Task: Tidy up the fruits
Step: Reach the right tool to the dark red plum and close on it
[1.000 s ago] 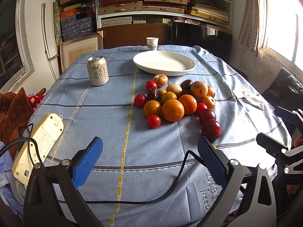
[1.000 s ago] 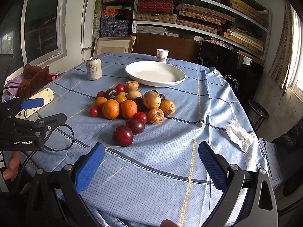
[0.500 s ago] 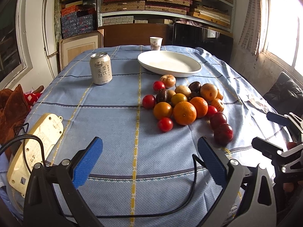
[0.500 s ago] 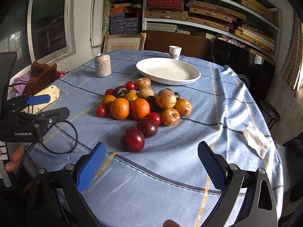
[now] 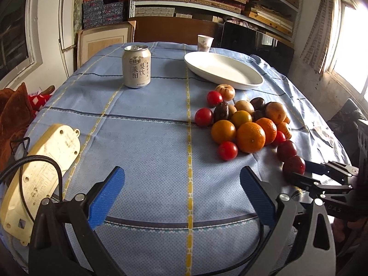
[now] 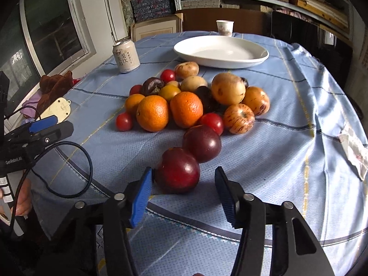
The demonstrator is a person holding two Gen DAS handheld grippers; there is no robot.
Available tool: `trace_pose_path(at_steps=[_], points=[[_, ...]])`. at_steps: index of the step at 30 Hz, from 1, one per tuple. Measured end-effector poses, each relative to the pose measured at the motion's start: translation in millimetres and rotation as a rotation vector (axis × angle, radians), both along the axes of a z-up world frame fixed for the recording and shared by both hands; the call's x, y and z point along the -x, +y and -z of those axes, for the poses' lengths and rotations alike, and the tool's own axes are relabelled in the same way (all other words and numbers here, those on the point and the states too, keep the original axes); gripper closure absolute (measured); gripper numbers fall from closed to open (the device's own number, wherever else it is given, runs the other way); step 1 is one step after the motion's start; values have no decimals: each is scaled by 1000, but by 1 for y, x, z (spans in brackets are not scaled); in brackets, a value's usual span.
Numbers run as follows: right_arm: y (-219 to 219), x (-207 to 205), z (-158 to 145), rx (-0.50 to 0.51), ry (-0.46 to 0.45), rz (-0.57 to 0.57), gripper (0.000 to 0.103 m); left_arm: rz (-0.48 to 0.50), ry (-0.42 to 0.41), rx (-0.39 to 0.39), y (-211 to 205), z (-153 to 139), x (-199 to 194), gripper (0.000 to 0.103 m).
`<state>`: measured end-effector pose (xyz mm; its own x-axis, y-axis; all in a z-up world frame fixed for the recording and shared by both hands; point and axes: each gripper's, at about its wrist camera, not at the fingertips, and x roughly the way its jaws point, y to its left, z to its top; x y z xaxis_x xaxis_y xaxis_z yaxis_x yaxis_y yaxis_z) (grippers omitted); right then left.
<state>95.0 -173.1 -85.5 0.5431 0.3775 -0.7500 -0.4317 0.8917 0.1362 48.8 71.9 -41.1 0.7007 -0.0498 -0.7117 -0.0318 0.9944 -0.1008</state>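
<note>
- drink can (image 5: pixel 137 67) upright, near table's left far edge
- paper cup (image 5: pixel 204 43) at far edge
- cream power strip (image 5: pixel 39 174) at left near edge
- crumpled tissue (image 6: pixel 353 148) at right edge

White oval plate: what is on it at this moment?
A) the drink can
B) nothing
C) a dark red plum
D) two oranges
B: the white oval plate is bare, with every fruit in the pile on the blue tablecloth in front of it.

Daylight from blown-out window (image 5: pixel 352 46); fisheye bending, dark corners.
</note>
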Motion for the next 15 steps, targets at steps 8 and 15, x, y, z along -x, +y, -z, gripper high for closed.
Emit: trace_pose_path(at_steps=[8,15], points=[[1,-4,3,-46,40,-21,63,37,11,1,-3,-3,-19,5],[-9,-2,-11,-95,20,-24,64,77,22,-26,-6,-10,-38,5]])
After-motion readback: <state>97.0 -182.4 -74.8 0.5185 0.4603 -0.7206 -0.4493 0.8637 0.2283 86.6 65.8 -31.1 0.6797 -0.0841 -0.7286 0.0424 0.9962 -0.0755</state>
